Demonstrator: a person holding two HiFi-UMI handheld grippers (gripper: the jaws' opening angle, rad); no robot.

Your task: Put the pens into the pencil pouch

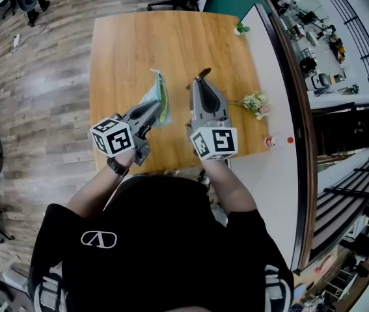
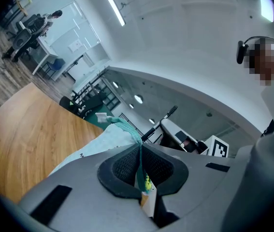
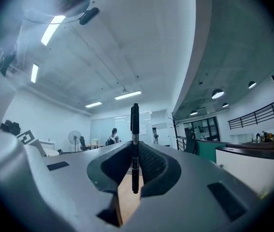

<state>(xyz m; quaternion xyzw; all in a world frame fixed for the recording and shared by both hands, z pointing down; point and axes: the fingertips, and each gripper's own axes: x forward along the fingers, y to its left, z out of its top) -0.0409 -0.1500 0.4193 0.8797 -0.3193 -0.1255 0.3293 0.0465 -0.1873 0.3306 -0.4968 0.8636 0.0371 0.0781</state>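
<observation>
Black-shirted shoulders [image 1: 164, 265] are filling the foreground. Ahead, the left gripper [image 2: 140, 151] is pinching its jaws shut on the pale teal fabric pencil pouch [image 2: 103, 141] over the wooden bench [image 1: 171, 38]. The right gripper [image 3: 135, 153] is clamping its jaws on a slim black pen [image 3: 135, 129] near the pouch, not touching it.

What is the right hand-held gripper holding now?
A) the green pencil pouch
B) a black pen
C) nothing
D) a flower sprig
B: a black pen stands clamped between the jaws of the right hand-held gripper; the left hand-held gripper pinches the pencil pouch.
</observation>
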